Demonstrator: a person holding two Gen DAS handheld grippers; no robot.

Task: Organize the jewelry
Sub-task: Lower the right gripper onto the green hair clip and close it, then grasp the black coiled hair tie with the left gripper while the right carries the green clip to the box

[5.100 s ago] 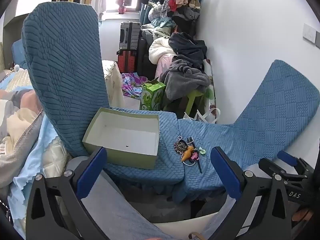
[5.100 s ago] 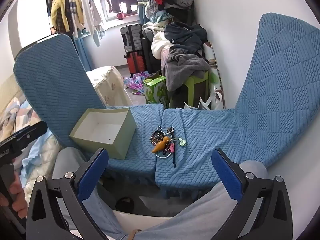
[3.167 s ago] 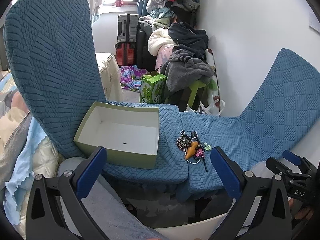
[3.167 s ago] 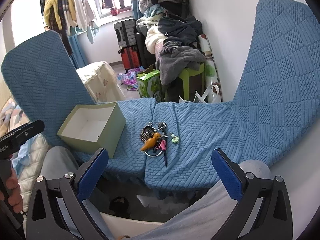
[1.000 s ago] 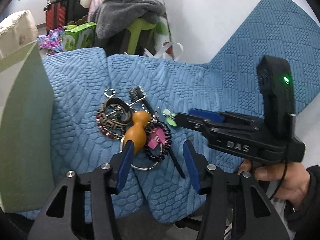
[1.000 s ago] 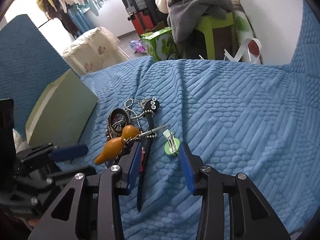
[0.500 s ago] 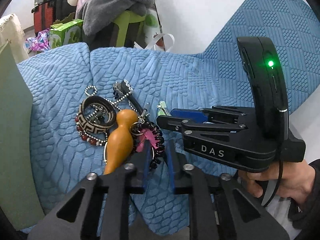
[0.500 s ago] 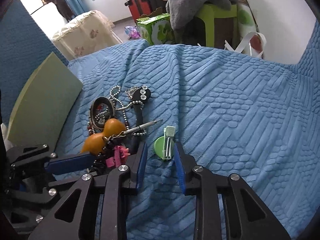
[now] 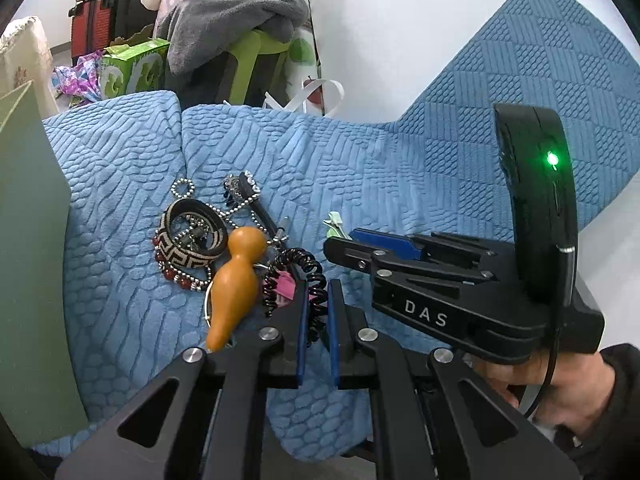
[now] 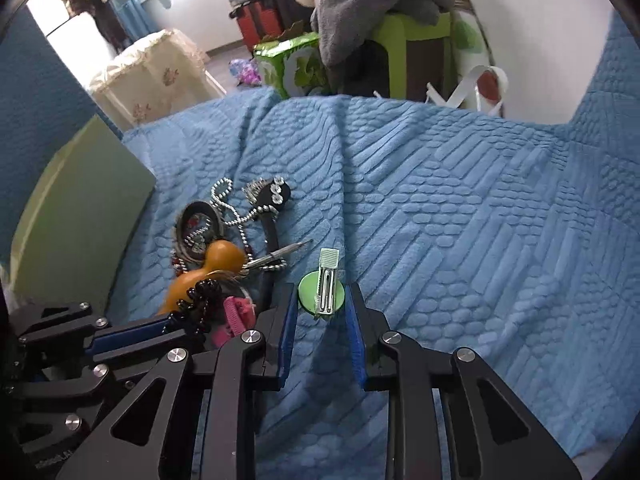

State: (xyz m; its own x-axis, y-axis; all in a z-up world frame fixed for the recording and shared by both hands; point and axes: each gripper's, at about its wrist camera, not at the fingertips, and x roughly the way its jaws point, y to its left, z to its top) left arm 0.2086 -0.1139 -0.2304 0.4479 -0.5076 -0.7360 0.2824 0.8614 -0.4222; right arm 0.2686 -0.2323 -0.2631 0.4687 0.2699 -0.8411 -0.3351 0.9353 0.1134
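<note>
Left tongs just closing, pinched on the black coil hair tie in the jewelry pile, right tongs narrowing around the green hair clip beside it, on the blue cushion cover

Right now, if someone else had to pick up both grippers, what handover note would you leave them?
Left gripper: jaws have just been closing, shut on the black spiral coil hair tie.
Right gripper: jaws have just been closing around the round green hair clip; contact not clear.
Jewelry pile lies on the blue textured cover: orange gourd pendant, patterned woven bangle, red bead bracelet, silver ball chain.
Pale green box stands to the left.
Done: nothing moved out of the pile.
Left: lift both items and put them away, then the rest.
</note>
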